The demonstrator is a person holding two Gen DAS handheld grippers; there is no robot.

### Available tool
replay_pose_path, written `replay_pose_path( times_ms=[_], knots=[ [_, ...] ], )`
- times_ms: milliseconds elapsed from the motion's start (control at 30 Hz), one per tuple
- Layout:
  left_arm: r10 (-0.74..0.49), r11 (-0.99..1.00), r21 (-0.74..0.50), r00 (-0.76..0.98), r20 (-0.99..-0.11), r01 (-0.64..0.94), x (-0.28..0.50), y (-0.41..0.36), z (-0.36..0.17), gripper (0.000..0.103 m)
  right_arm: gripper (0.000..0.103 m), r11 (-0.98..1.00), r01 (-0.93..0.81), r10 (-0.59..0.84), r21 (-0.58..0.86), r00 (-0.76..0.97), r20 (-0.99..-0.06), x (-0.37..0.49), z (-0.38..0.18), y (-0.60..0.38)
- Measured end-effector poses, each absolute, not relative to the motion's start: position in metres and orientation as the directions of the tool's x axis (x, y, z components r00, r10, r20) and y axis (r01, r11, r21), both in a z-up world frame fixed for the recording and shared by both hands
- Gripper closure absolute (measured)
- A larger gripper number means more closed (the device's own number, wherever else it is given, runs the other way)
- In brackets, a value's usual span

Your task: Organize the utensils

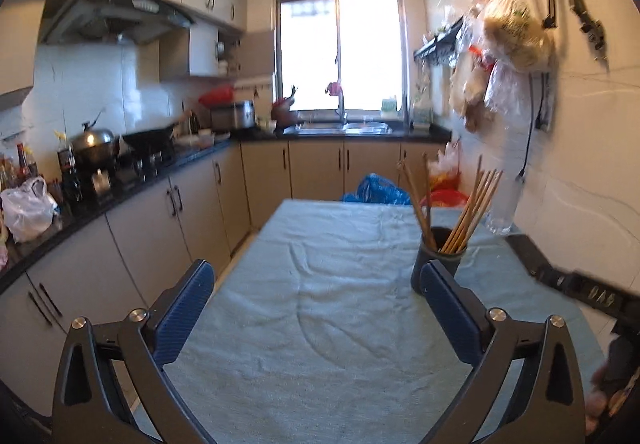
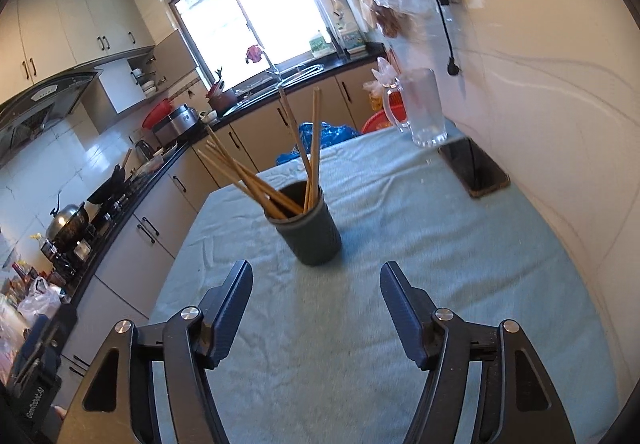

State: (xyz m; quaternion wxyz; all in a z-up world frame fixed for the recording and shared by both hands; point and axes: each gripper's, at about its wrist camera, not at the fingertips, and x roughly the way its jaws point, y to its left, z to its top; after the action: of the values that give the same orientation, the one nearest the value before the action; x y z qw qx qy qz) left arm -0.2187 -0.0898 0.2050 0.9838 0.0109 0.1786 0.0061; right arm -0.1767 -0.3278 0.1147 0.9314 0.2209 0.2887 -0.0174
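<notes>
- Chopsticks [image 2: 256, 184] stand in one dark holder cup [image 2: 310, 234] on your surface [image 2: 400, 284], which a pale blue cloth covers.
- In the right wrist view you can count about eight sticks: two lean toward the far side, nearly upright, and the rest fan out to the left; an exact count is hard where they bunch inside the cup.
- One holder cup only, standing upright, roughly mid-surface and toward the right in the left wrist view [image 1: 438, 256].
- Your left hand-held gripper [image 1: 320, 284] has its two blue-padded fingers spread wide with nothing between them; its right finger sits just in front of the cup in that view.
- Your right hand-held gripper [image 2: 316, 284] is likewise spread apart and holds nothing, with the cup just beyond the gap.
- One clear glass mug [image 2: 422, 110] stands at the far right of the surface, well apart from the cup.
- One dark flat phone-like slab [image 2: 474, 166] lies near the mug, against the wall.
</notes>
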Motion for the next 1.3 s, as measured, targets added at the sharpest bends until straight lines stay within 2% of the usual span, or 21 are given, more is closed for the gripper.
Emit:
replay_pose_path(
  times_ms=[133,267,333,400,533,867,1033,1300],
  knots=[
    [0.031,0.999,0.017,0.965,-0.261,-0.027,-0.244,-0.091,0.215,0.0,0.032,0.896,0.194,0.064,0.4,0.834,-0.548,-0.194,0.105,-0.324],
    [0.082,0.994,0.085,0.978,-0.189,-0.067,-0.264,-0.101,0.22,0.0,0.032,0.903,0.217,0.018,0.37,0.843,-0.537,-0.21,0.105,-0.317],
    [0.108,0.99,0.11,0.98,-0.168,-0.09,-0.271,-0.104,0.219,0.0,0.031,0.909,0.221,-0.002,0.354,0.851,-0.525,-0.219,0.106,-0.314],
    [0.085,0.992,0.101,0.984,-0.16,-0.069,-0.278,-0.106,0.218,0.0,0.031,0.916,0.232,-0.034,0.328,0.859,-0.511,-0.227,0.108,-0.311],
    [0.045,0.998,0.059,0.974,-0.224,-0.033,-0.278,-0.105,0.211,0.0,0.029,0.931,0.265,-0.12,0.252,0.872,-0.474,-0.24,0.113,-0.305],
    [-0.015,0.998,0.052,0.93,-0.367,0.037,-0.26,-0.112,0.19,0.0,0.026,0.936,0.34,-0.289,0.085,0.886,-0.361,-0.26,0.12,-0.294],
    [-0.031,0.998,0.04,0.915,-0.401,0.051,-0.253,-0.115,0.182,0.0,0.022,0.935,0.351,-0.322,0.043,0.894,-0.311,-0.266,0.12,-0.289],
    [-0.04,0.997,0.039,0.911,-0.411,0.062,-0.243,-0.12,0.173,0.0,0.021,0.935,0.352,-0.317,0.047,0.888,-0.333,-0.259,0.112,-0.297]
  ],
)
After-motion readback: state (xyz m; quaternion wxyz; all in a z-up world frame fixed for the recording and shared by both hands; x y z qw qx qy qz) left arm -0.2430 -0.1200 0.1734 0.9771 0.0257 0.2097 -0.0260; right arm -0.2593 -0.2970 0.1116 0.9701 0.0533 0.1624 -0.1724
